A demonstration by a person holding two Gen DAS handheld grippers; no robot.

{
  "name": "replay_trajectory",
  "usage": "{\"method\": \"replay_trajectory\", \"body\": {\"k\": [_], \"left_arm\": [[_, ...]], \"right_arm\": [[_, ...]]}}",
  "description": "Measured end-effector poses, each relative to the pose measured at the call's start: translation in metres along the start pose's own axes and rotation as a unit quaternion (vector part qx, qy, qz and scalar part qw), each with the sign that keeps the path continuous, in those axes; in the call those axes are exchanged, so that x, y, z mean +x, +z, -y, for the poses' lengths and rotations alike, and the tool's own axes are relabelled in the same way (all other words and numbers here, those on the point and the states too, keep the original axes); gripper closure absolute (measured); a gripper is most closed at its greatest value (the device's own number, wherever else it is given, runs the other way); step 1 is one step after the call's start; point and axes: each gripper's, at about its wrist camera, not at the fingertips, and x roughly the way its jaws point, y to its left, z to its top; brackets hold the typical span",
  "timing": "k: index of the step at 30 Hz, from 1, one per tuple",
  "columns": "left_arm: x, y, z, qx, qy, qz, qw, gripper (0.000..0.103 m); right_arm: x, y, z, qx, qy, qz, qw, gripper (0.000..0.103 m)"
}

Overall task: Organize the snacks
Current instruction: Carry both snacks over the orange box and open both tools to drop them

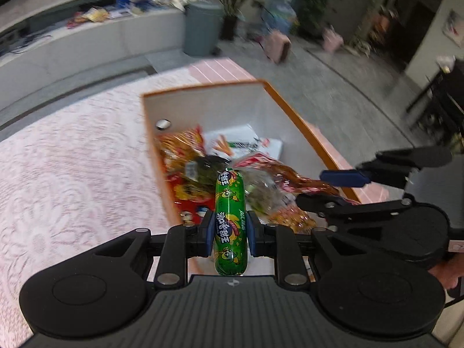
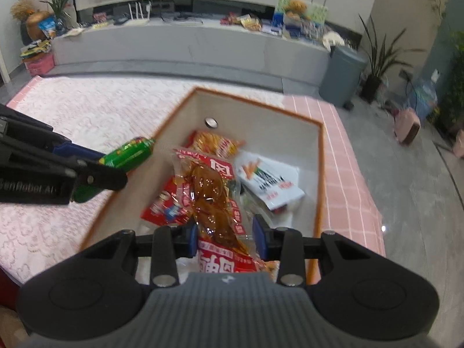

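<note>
Two snacks in my jaws at once, both over the orange-rimmed box (image 2: 320, 174) on the pink lace cloth (image 1: 72, 159). My left gripper (image 1: 229, 232) is clamped tight on a green sausage stick (image 1: 230, 220), pads pinching its middle, its length running along my fingers. It looks firm and plump with a glossy casing, so I judge it slippery; gripping mid-length seems right to stop it pivoting. My right gripper (image 2: 227, 239) is narrowed on a red-and-clear packet of brown glazed meat (image 2: 214, 200). That one is floppy film, light, its free end sagging toward the pile; the sealed edge near the red print looks the safest hold, since squeezing the meat itself could split the pouch. Below, inside the box, lie a yellow-orange crisp bag (image 2: 216, 143) and a white packet with carrots (image 2: 269, 182).
</note>
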Motion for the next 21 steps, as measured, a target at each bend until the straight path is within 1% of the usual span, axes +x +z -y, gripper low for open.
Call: {"method": "replay_trajectory", "body": {"k": [5,9,12,15,18,21], "left_arm": [[0.033,0.008,0.013,0.037,0.017,-0.034,0.9986,0.079],[0.055,0.013,0.016,0.059,0.016,-0.055,0.9966,0.079],[0.070,0.015,0.015,0.068,0.012,-0.065,0.9955,0.079],[0.084,0.017,0.015,0.081,0.018,-0.074,0.9938,0.079],[0.093,0.018,0.020,0.106,0.028,-0.079,0.9909,0.079],[0.101,0.019,0.026,0.133,0.038,-0.083,0.9869,0.079]], "right_arm": [[0.023,-0.004,0.010,-0.019,-0.006,-0.035,0.999,0.067],[0.040,-0.005,0.012,-0.042,-0.007,-0.054,0.998,0.067],[0.051,-0.005,0.013,-0.065,-0.011,-0.062,0.996,0.067],[0.061,-0.006,0.013,-0.087,-0.012,-0.067,0.994,0.067],[0.071,-0.007,0.015,-0.103,-0.007,-0.071,0.992,0.067],[0.077,-0.008,0.015,-0.121,-0.012,-0.073,0.990,0.066]]}}
